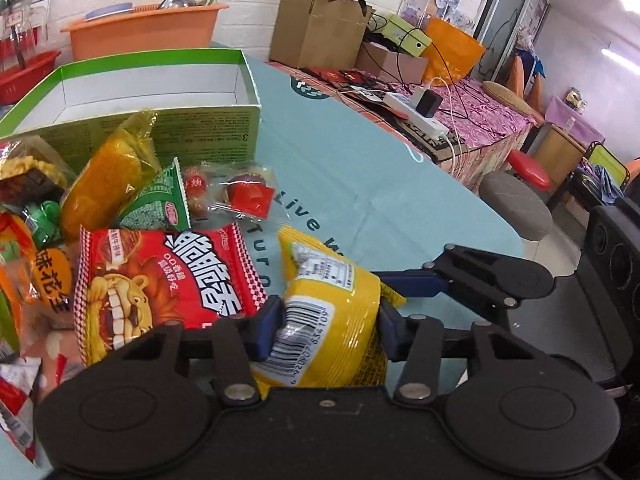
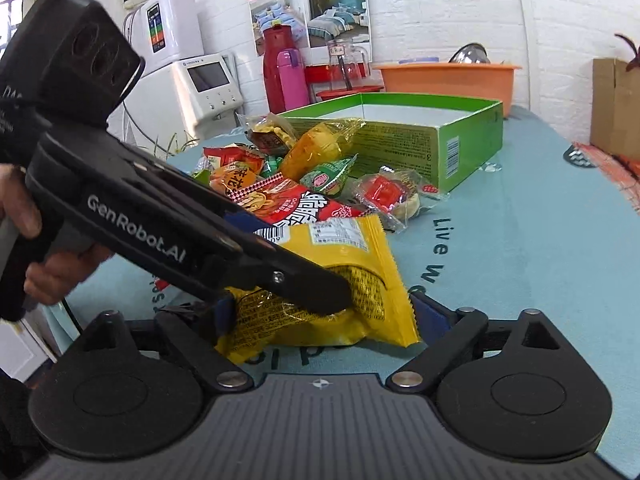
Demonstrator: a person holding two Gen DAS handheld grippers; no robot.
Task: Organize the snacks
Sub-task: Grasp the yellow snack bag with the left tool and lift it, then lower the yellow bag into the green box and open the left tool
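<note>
A yellow snack packet (image 1: 332,312) lies on the teal tablecloth at the near edge of a snack pile. My left gripper (image 1: 326,326) is shut on it, blue pads pressing both sides. In the right wrist view the same packet (image 2: 344,276) sits between the fingers of my right gripper (image 2: 324,316), whose blue pads (image 2: 430,314) stand beside its edges; the left gripper's body (image 2: 168,224) crosses over it. The empty green box (image 1: 140,92) stands open behind the pile; it also shows in the right wrist view (image 2: 452,136).
The pile holds a red lion packet (image 1: 168,280), an orange-yellow packet (image 1: 108,176), a green packet (image 1: 160,200) and small red-wrapped sweets (image 1: 240,192). An orange basin (image 1: 140,32), cardboard boxes (image 1: 320,28) and a power strip (image 1: 416,112) stand at the back. Stools (image 1: 516,204) stand beyond the table edge.
</note>
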